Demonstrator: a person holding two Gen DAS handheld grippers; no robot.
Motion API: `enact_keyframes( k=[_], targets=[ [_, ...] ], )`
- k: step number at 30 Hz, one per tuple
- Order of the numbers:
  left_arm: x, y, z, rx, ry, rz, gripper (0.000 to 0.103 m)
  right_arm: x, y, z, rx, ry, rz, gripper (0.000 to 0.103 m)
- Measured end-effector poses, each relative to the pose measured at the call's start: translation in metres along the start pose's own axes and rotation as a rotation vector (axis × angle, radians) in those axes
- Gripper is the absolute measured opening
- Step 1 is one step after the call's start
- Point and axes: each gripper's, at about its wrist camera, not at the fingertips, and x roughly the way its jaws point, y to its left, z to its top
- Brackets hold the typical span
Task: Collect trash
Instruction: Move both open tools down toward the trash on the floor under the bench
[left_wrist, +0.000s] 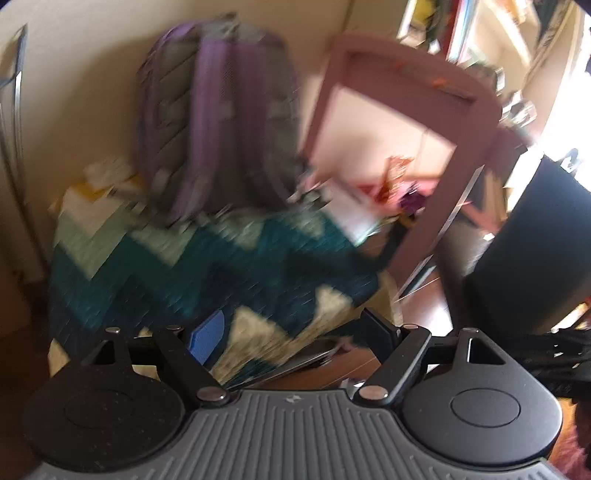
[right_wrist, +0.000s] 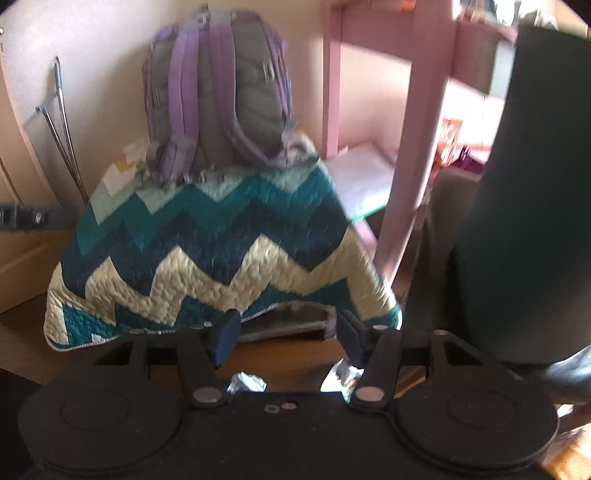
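**Two foil scraps on the floor, both grippers wide**

I'm looking down at a wooden floor (right_wrist: 280, 354) and I count two crumpled silver foil scraps: one foil piece (right_wrist: 246, 382) low between my right gripper's (right_wrist: 288, 338) fingers, a second foil piece (right_wrist: 341, 373) just beside the right-hand finger, partly hidden behind it. The right gripper's fingers are spread apart and grasp nothing; both scraps lie on the floor below them.

One purple-and-grey backpack (right_wrist: 218, 92) stands against the wall, resting on one teal-and-cream zigzag quilt (right_wrist: 207, 254) draped over something low. One pink table (right_wrist: 417, 129) stands to the right of it, with a few bright items under it that I can't make out. One dark rounded bin (right_wrist: 524, 206) fills the right edge; what's inside it I cannot tell from here.

My left view is heavily blurred. The left gripper (left_wrist: 291, 332) is released, fingers wide with nothing between them, above the quilt's lower edge. That view shows the backpack, the quilt, the pink table, the dark bin and a bright cluttered room beyond, but no foil; only the right view shows the scraps, and thin metal rods (right_wrist: 62, 136) leaning on the wall.
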Motion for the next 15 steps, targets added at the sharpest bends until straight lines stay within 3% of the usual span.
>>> enact_keyframes(
  k=[4,8,15],
  targets=[
    [0.030,0.020,-0.031,0.014,0.046,0.037,0.083,0.039,0.000,-0.005,0.005,0.058,0.033,0.058],
    [0.067,0.037,-0.060,-0.016,0.124,0.048,0.099,0.081,0.001,-0.008,-0.017,0.130,0.037,0.058],
    [0.139,0.056,-0.111,-0.068,0.257,0.128,0.100,0.170,0.006,-0.024,-0.135,0.286,0.004,0.058]
  ],
)
